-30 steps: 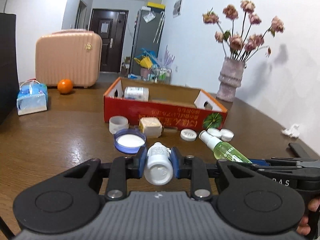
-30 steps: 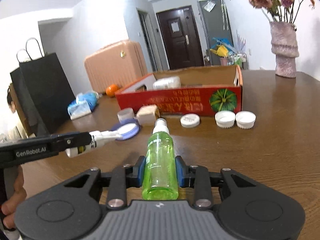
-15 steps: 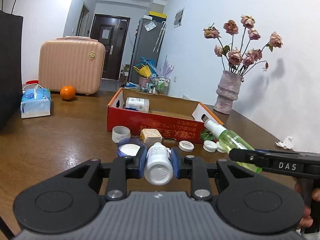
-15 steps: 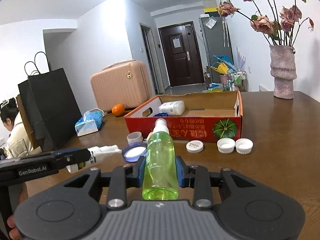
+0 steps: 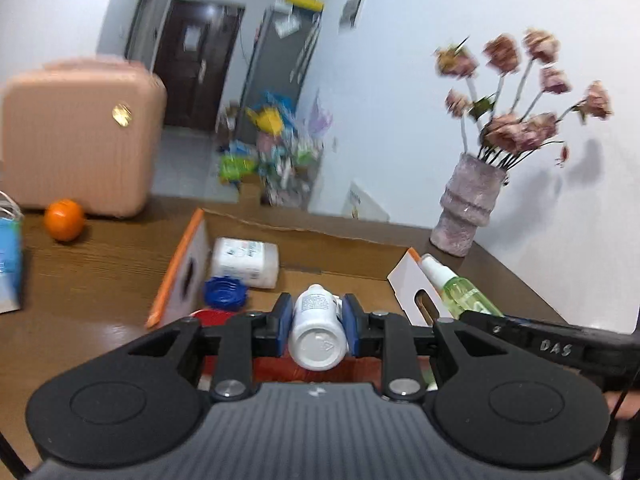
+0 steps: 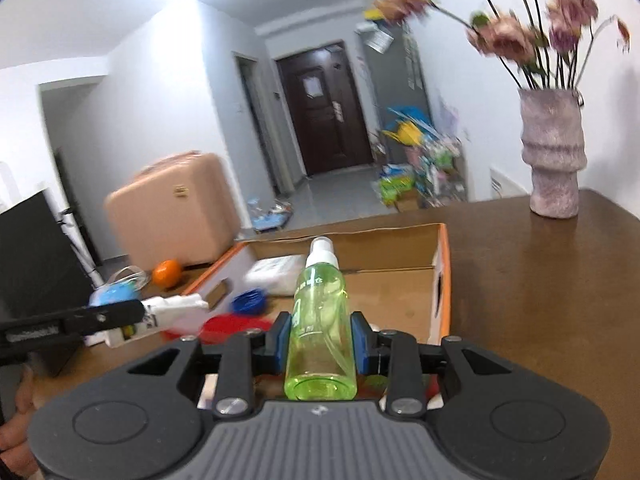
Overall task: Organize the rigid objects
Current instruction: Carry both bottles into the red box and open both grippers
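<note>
Pinching one white pill bottle (image 5: 318, 326) between its blue pads, our left claw (image 5: 316, 316) carries it neck-forward above the near wall of the cardboard box (image 5: 344, 240). Our right claw (image 6: 320, 338) is clamped on one green spray bottle (image 6: 320, 312), white nozzle pointing ahead, also over the box's near edge. Both claws tilt slightly downward, side by side, the right one showing at the right edge of the left view with the green bottle near the box's white end flap.

Inside the box we count one white container (image 5: 245, 263) lying on its side toward the far left corner, one blue ribbed lid (image 5: 224, 293) just in front of it, and one red lid (image 6: 236, 326) against the near wall. The middle and right of the box floor are bare cardboard.

Outward on the desk (image 6: 540, 288) we count one orange (image 5: 64, 219), one pink suitcase (image 5: 80, 140) behind it, and one vase of dried flowers (image 6: 554, 152) well right of the box. The desk to the right of the box lies open up to the vase.
</note>
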A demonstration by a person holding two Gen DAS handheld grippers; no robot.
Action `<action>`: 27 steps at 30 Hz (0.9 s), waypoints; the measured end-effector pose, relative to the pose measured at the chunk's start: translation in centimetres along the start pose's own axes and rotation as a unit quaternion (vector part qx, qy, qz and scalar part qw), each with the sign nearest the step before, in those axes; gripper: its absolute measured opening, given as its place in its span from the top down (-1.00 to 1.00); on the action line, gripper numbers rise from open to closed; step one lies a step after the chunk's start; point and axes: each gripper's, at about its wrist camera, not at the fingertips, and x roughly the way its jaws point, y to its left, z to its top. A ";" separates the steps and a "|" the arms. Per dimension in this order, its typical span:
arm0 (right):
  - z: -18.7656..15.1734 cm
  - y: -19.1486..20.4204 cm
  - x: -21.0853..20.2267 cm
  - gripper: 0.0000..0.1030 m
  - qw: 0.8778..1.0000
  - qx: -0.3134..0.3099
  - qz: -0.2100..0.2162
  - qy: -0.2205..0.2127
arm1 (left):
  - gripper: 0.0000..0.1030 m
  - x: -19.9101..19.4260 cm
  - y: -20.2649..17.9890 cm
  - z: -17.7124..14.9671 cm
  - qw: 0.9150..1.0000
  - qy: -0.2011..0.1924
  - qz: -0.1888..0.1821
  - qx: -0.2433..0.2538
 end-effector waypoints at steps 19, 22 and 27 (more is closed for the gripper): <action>3.8 -0.1 16.3 0.91 0.966 -0.191 -0.136 0.104 | 0.26 17.2 2.5 2.7 0.985 0.140 0.102 0.025; 4.3 -0.5 15.7 0.89 0.972 -0.174 -0.118 0.101 | 0.22 15.6 2.7 3.3 0.987 0.128 0.100 0.020; 4.5 0.5 12.5 0.84 0.978 -0.165 -0.094 0.090 | 0.08 10.9 2.0 4.0 0.989 0.099 0.105 0.033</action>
